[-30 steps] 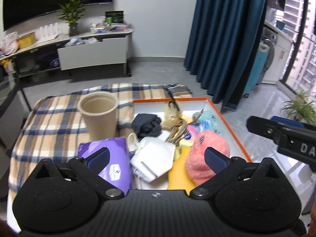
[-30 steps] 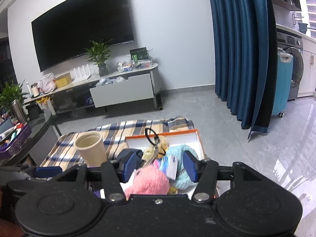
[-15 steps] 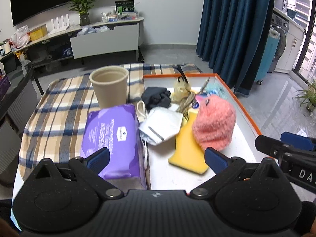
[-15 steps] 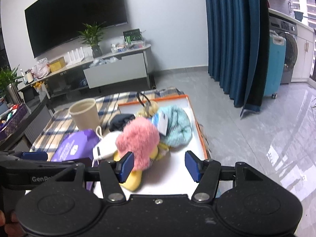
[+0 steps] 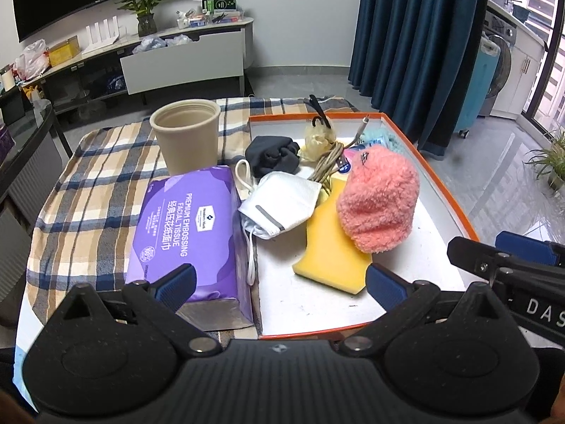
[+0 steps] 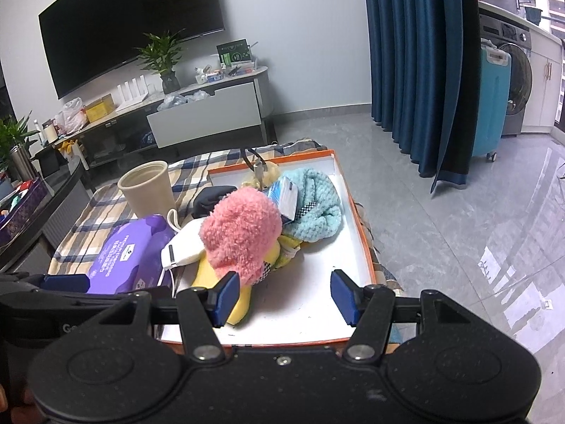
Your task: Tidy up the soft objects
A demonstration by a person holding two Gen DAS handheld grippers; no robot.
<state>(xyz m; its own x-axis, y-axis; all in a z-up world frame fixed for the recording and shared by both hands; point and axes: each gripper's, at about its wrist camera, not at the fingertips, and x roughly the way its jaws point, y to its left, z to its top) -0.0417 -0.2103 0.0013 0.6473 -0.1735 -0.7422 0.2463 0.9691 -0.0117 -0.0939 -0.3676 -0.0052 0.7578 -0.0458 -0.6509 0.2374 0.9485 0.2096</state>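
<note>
Left tongs (image 5: 279, 281) spread wide, empty, at near edge of orange-rimmed white tray (image 5: 438, 190). Right tongs (image 6: 284, 295) wide, empty, over bare near-right tray floor. Fluffy pink plush (image 5: 379, 201) on yellow sponge (image 5: 330, 247), mid-tray. Purple tissue pack (image 5: 190, 233) touching tray's left rim on plaid-covered worktop (image 5: 88, 190).

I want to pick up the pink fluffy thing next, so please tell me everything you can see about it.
The pink fluffy item is a rounded, shaggy lump of plush fabric, salmon pink, perhaps a slipper or hat. A black-and-white checkered trim shows at its lower edge in the right wrist view. It lies inside the orange-rimmed tray, resting on the yellow sponge, with the white face mask beside it and a teal fluffy item behind. No tongs touch it.
</note>
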